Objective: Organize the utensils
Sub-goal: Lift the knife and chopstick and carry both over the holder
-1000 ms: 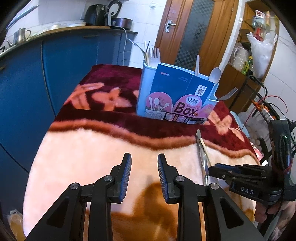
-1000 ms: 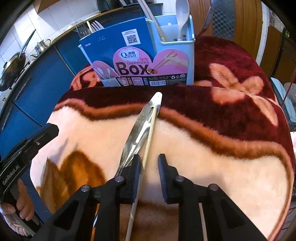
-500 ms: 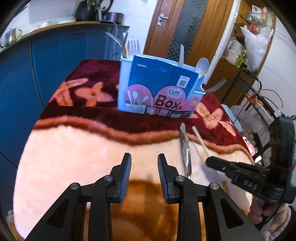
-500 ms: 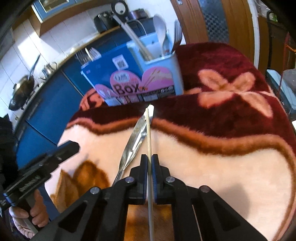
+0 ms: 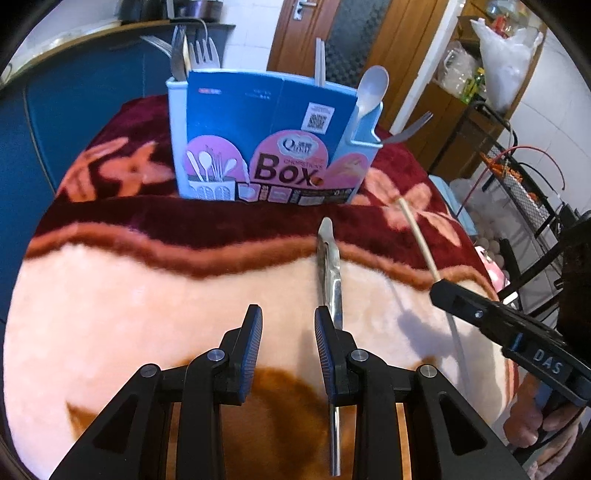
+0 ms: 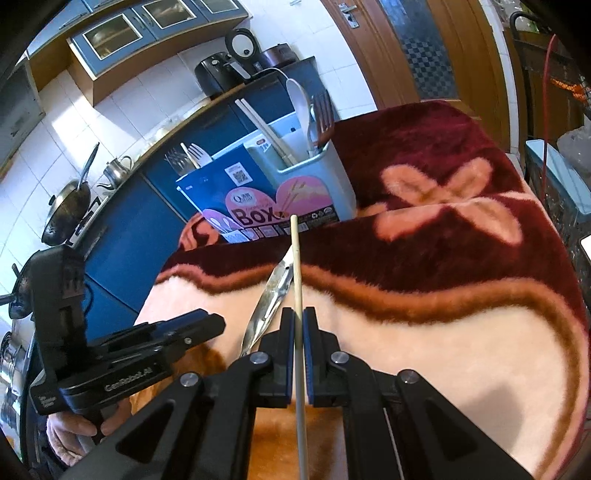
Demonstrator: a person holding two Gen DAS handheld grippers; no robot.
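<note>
My right gripper (image 6: pixel 298 325) is shut on a pale wooden chopstick (image 6: pixel 296 266) and holds it above the blanket; the chopstick (image 5: pixel 419 240) also shows at the right of the left wrist view. A metal knife (image 5: pixel 330 273) lies on the blanket, just right of my open, empty left gripper (image 5: pixel 288 325); it also shows in the right wrist view (image 6: pixel 271 295). The blue utensil box (image 5: pixel 266 140) stands at the far side with forks, a white spoon and chopsticks in its compartments; it also shows in the right wrist view (image 6: pixel 273 184).
A plush red and cream blanket (image 5: pixel 129 288) covers the table. Blue kitchen cabinets (image 6: pixel 155 206) stand on the left with pans and a kettle on the counter. A wooden door (image 5: pixel 332 33) and a wire rack (image 5: pixel 524 184) are at the right.
My right gripper closed on the chopstick and lifted it off the blanket, away from the knife. My left gripper moved closer to the knife and the box.
</note>
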